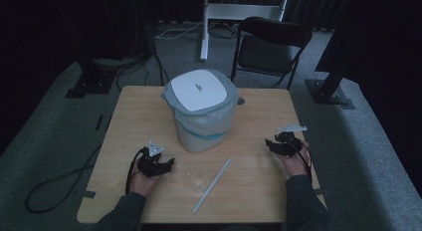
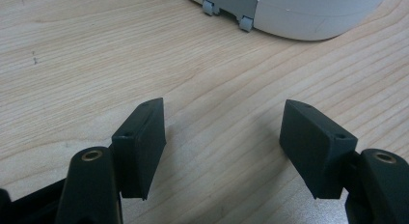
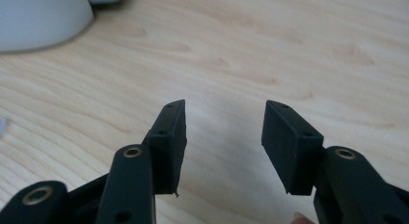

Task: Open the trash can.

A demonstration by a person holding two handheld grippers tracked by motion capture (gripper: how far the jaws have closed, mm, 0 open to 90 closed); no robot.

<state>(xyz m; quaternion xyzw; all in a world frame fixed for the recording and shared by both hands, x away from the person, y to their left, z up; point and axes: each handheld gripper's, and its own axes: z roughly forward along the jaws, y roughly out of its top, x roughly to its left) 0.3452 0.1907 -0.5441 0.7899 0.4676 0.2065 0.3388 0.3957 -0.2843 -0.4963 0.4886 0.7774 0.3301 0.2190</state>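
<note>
Black right gripper [image 3: 224, 149] gapes partly, holding nothing (left gripper [image 2: 224, 147] wide, empty).

Table [image 1: 149, 111]: pale wood, fine straight grain. Bin [image 1: 201, 134]: white body, grey rim, white lid [image 1: 200, 89] with small dark mark at centre; liner with blue-green band near the base. Stick [image 1: 213, 185]: white. Cup [image 1: 199, 177]: clear, colourless. Left gripper [image 1: 169, 164] and right gripper [image 1: 268, 144]: black, brass-coloured rivets, light grey top plates. Sleeves [image 1: 303, 201]: dark grey-green. Chair [image 1: 271, 44]: black. Floor [image 1: 45, 136]: grey carpet. Backdrop [image 1: 50, 22]: black curtain.
</note>
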